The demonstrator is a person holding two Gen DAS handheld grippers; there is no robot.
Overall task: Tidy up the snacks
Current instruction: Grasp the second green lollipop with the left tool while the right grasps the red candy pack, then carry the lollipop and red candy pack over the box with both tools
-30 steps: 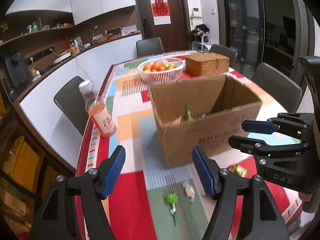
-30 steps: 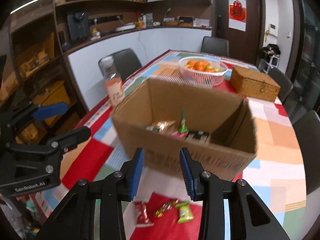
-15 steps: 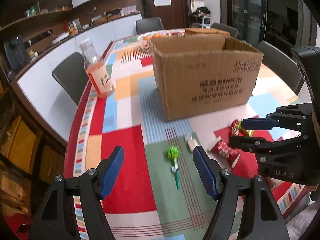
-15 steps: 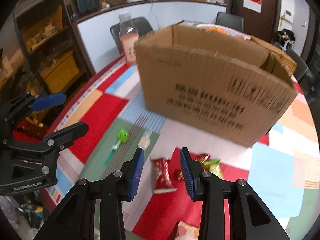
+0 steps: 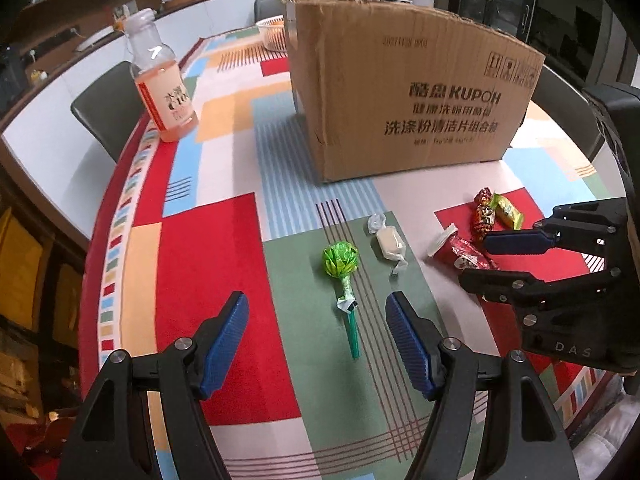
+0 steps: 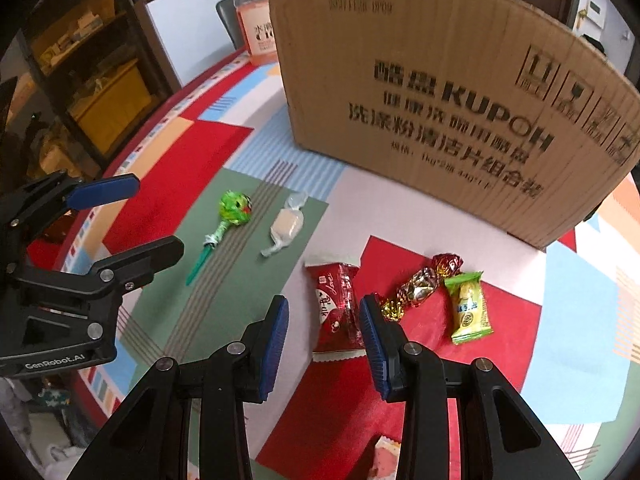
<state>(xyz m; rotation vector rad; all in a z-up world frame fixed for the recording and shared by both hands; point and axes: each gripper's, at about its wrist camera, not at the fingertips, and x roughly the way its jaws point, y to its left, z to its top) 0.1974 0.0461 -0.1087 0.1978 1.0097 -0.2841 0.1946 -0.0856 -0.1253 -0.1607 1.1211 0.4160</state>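
Loose snacks lie on the patchwork tablecloth in front of a cardboard box [image 5: 404, 92] [image 6: 440, 92]. My left gripper [image 5: 316, 334] is open, low over a green lollipop [image 5: 342, 272] [image 6: 232, 212]. A white wrapped candy [image 5: 388, 242] [image 6: 286, 224] lies to its right. My right gripper [image 6: 324, 322] is open, its jaws either side of a red snack packet [image 6: 336, 306] [image 5: 460, 254]. A gold-red candy [image 6: 420, 286] and a yellow-green candy [image 6: 468, 306] lie further right. The box's inside is hidden.
A pink drink bottle [image 5: 164, 88] [image 6: 258, 28] stands left of the box near the table's edge. A fruit basket [image 5: 274, 34] shows behind the box. Another pink packet [image 6: 386, 456] lies at the near edge. Chairs surround the table.
Both grippers have dropped from above the box down toward the tabletop snacks. The left one now hangs over the lollipop, the right one straddles the red packet.
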